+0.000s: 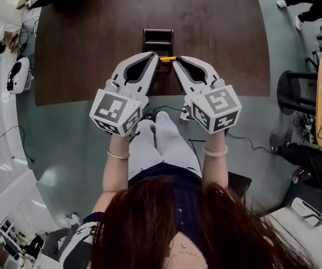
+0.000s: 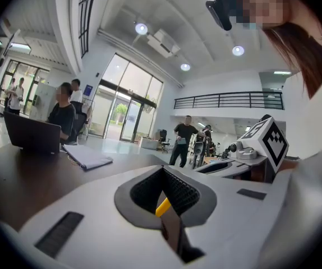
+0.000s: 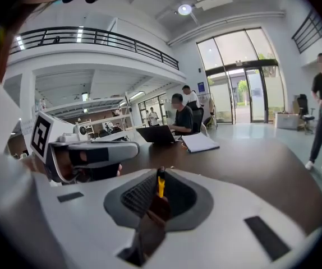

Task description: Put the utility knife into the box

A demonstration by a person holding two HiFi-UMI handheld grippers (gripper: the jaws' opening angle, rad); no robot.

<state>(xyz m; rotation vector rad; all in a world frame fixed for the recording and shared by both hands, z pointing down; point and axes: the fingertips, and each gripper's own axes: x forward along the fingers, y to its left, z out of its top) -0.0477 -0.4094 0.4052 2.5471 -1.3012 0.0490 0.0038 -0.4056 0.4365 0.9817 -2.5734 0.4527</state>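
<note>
Head view, knife at box, brown table

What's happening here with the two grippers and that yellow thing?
A person holds a gripper in each hand over a brown table. The left gripper and the right gripper are each shut on one end of a yellow utility knife, which hangs between them over the dark box. The knife looks gripped at both ends and not yet released into the box.
</note>
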